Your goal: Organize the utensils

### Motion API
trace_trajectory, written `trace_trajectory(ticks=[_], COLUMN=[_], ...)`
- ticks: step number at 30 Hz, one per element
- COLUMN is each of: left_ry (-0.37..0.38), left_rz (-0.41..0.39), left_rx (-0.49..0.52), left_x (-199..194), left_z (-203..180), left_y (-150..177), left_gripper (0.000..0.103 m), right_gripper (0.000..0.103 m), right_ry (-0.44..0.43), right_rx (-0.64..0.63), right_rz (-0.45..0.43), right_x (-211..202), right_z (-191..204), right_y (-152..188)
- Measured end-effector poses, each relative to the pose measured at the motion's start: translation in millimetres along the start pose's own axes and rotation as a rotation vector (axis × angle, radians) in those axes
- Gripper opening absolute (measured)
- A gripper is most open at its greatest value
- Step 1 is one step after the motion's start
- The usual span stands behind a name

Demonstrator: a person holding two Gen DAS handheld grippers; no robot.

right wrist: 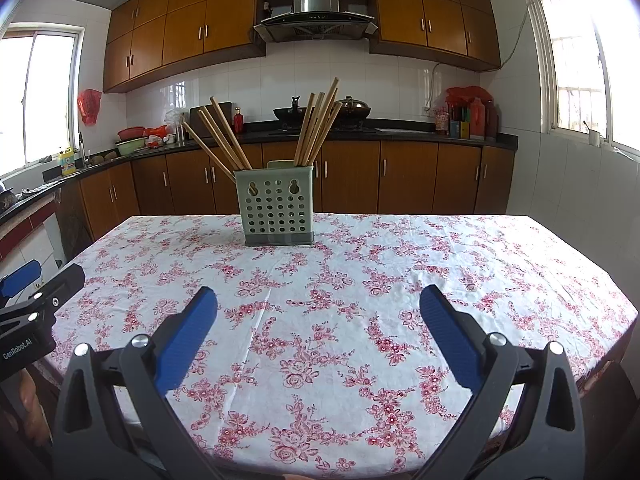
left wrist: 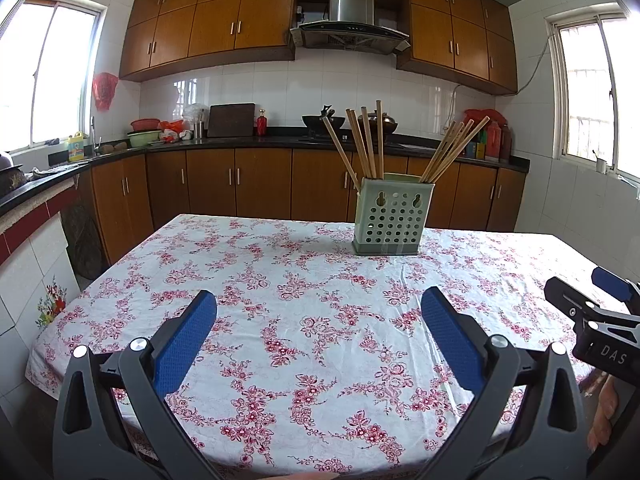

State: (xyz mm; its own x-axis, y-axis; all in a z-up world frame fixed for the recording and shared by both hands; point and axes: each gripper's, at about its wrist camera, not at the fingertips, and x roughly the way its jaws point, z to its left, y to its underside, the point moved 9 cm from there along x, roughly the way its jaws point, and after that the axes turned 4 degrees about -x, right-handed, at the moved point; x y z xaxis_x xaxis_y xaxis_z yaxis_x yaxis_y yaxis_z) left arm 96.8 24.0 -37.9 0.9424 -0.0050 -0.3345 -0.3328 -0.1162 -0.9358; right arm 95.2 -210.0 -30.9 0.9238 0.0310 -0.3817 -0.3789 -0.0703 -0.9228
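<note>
A pale green perforated utensil holder [left wrist: 394, 218] stands upright near the far edge of the table; it also shows in the right wrist view [right wrist: 277, 210]. Several wooden chopsticks [left wrist: 362, 144] lean out of it in two bunches, left and right [right wrist: 318, 128]. My left gripper [left wrist: 318, 320] is open and empty, low over the near part of the table, well short of the holder. My right gripper [right wrist: 318, 318] is also open and empty, beside the left one at the near edge. Each gripper shows at the side of the other's view.
The table wears a white cloth with red flowers [left wrist: 280, 300]. Behind it runs a kitchen counter [left wrist: 240, 142] with wooden cabinets, bowls, bottles, a cutting board and a wok [right wrist: 292, 114] on the stove. Windows stand on both sides.
</note>
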Motion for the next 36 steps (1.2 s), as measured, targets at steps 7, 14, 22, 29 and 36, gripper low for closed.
trace_trajectory(ticks=[7,14,22,29,36], left_ry=[-0.001,-0.002,-0.008,-0.006,-0.007], left_rz=[0.003,0.003,0.005,0.008,0.008], left_rx=[0.002,0.002,-0.001,-0.001,0.000], left_x=[0.3,0.4,1.0,1.2,1.6], left_z=[-0.4,0.5,0.3,0.4,0.1], left_y=[2.0,2.1,3.3,2.9,2.5], left_gripper=[0.101,0.101,0.101,0.101,0.101], right_gripper=[0.099,0.099,0.099,0.099,0.099], right_ry=[0.000,0.000,0.000,0.000,0.000], right_rx=[0.001,0.002,0.002,0.003,0.003], right_rz=[0.000,0.001,0.002,0.003,0.006], right_x=[0.2,0.4,0.5,0.6,0.4], right_z=[0.9,0.7,0.9,2.3,5.4], right_y=[0.2,-0.1,-0.2,0.8,2.4])
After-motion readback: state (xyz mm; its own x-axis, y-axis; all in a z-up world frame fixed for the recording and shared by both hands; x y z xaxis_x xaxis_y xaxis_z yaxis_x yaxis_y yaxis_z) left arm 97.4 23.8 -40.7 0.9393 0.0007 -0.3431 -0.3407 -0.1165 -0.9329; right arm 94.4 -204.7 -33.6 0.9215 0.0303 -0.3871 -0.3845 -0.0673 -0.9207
